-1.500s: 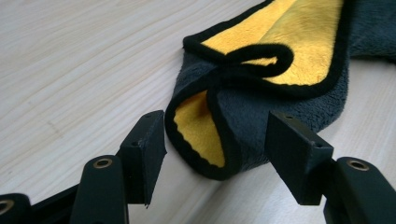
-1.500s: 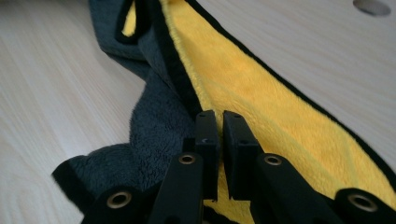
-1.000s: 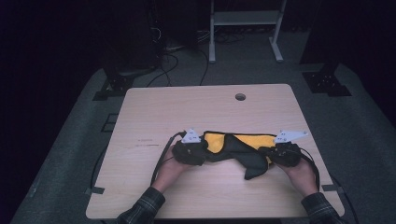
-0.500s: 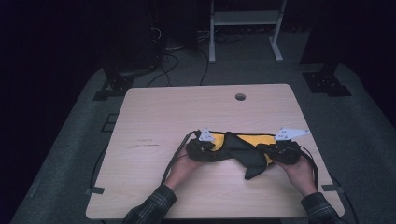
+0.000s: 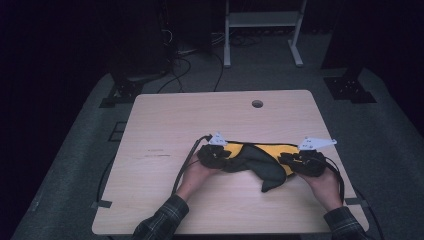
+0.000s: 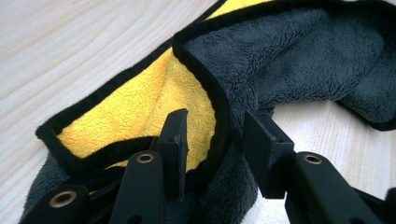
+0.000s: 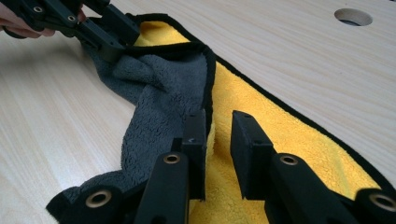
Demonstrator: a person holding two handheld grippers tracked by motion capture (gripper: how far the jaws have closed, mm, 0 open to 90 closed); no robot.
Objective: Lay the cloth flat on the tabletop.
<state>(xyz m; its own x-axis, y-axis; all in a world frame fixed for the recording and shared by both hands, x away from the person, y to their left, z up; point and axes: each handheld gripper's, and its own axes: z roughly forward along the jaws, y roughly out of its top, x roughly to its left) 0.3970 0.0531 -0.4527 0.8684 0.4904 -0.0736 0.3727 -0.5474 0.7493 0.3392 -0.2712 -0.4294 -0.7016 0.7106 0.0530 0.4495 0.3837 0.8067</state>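
Cloth job: the yellow-and-grey fleece cloth with black trim (image 5: 260, 150) lies on the near half of the pale wooden table (image 5: 200, 115), strung between my two claws, with its grey side flopped over the yellow.

Changes:
- My left claw (image 5: 225, 159) has slid inward along the cloth since a second ago, so less yellow shows at that end.
- Its jaws closed in, then have just eased a little wider. In the left gripper view (image 6: 215, 135) the trimmed fold sits in the gap.
- My right claw (image 5: 295, 162) has stayed put, but its jaws have just come apart. In the right gripper view (image 7: 219, 126) they stand apart over the hem, with yellow pile visible through the gap.

My reading: the right end is let go and the fold is being handed over or reset, not finished.

Hard to tell:
- Whether the left pads actually pinch the fold; fleece fills the gap and I can't see any pressure.
- From above it is dim, and my hands cover both cloth ends.
- The near corners are cut off in both gripper views.
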